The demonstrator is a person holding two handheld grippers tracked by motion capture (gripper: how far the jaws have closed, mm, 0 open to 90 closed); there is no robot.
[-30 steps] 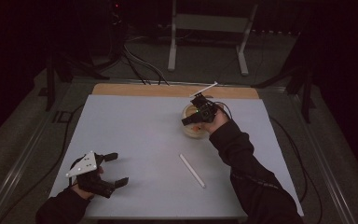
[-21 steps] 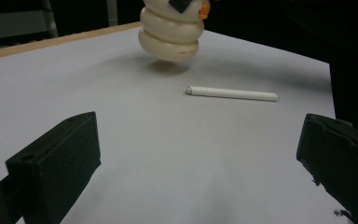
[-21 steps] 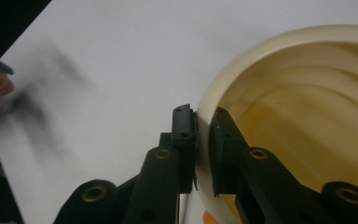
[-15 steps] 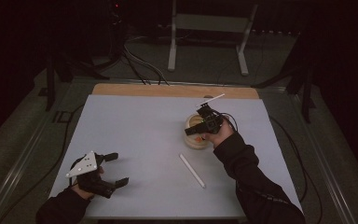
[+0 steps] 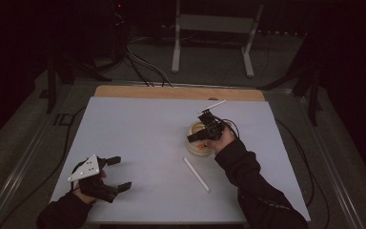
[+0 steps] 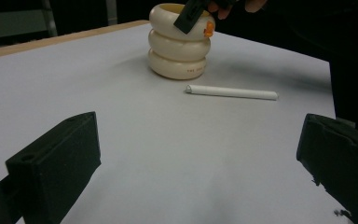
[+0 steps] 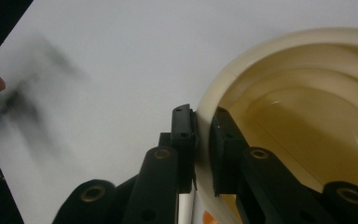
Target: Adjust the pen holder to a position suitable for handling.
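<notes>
The right gripper (image 7: 201, 140) is clamped on the rim of the cream ribbed holder (image 7: 303, 107): one black jaw sits outside the wall, the other inside, at the lower middle of the right gripper view. Compared with a second ago, in the high view this hand has sunk and slid toward the lower right, and the holder (image 5: 198, 140) has come with it, now right of centre on the white tabletop (image 5: 138, 143). To my reading the holder is being carried or dragged nearer to the person, with the grip firm enough to shift it.

The left gripper (image 5: 116, 172) rests at the lower left of the high view, jaws spread wide and empty, unmoved.

The holder (image 6: 179, 42) looks like three stacked rounded rings, smooth and glossy like plastic or glazed ceramic, hollow inside, with an orange bit by its rim. A slim white stick (image 6: 232, 92), matte and cylindrical, lies flat just in front of it.
</notes>
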